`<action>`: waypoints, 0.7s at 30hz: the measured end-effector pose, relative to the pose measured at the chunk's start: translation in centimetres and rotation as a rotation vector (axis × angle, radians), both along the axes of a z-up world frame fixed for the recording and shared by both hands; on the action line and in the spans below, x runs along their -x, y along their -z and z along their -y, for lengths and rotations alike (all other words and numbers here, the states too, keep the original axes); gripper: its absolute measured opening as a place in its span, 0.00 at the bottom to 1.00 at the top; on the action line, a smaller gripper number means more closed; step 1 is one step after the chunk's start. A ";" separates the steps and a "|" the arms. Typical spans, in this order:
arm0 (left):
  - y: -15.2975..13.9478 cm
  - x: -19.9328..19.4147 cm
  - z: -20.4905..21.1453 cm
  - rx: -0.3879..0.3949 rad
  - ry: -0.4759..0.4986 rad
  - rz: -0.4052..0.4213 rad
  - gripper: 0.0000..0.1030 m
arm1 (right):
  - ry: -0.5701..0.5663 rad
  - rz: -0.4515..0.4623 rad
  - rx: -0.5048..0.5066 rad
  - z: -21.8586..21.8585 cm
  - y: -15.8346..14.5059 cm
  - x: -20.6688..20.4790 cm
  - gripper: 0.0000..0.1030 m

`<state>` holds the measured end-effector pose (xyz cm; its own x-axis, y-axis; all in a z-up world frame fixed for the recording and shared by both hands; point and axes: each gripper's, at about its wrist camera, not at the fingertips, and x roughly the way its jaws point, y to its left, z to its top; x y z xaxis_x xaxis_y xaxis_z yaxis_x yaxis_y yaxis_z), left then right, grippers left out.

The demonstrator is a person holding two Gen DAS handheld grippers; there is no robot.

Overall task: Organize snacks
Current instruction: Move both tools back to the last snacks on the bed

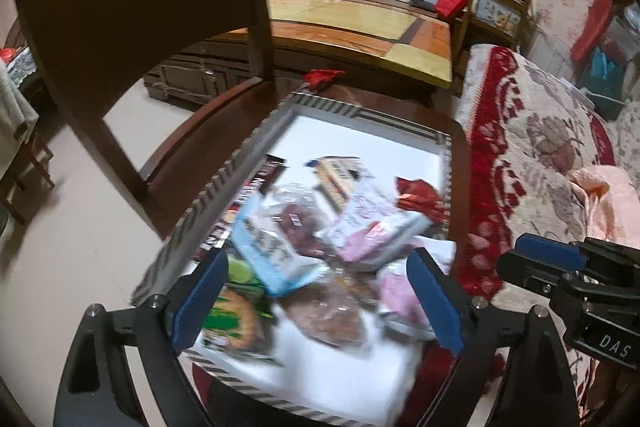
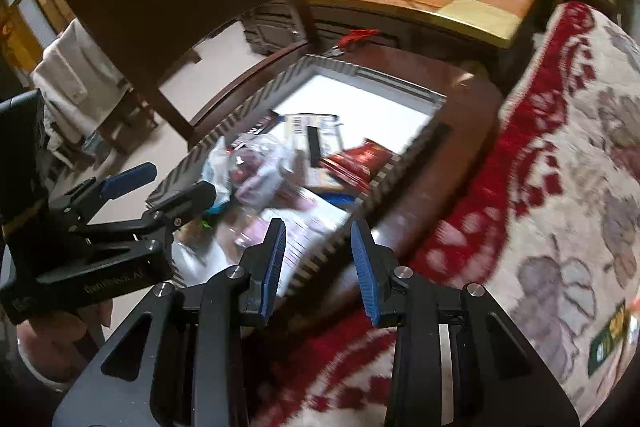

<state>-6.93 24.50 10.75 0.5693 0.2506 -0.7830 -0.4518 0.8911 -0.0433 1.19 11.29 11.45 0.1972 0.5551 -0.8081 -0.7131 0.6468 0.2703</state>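
Right ahead of the left gripper (image 1: 316,301), the snack packets (image 1: 320,227) lie heaped in a striped-rimmed tray (image 1: 360,115) on a dark wooden chair (image 1: 132,7). Its blue pads are spread wide above the pile, holding nothing. Off to that gripper's right, the right gripper (image 2: 320,267) hangs partly parted and empty over the tray's near rim, with a red-patterned blanket (image 2: 560,187) beyond it.

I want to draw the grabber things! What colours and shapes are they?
Both look alike. The left gripper and right gripper have chunky black frames with cut-out slots, round silver bolts at the joints, and two flat fingers with ridged blue pads. White lettering, "DAS", shows on the right gripper's body in the left wrist view. No cables or sleeves are visible.
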 end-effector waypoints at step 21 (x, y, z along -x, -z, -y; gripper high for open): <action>0.0 -5.5 14.2 0.015 0.323 -0.017 0.90 | 0.266 -0.020 0.069 16.5 1.6 -0.9 0.40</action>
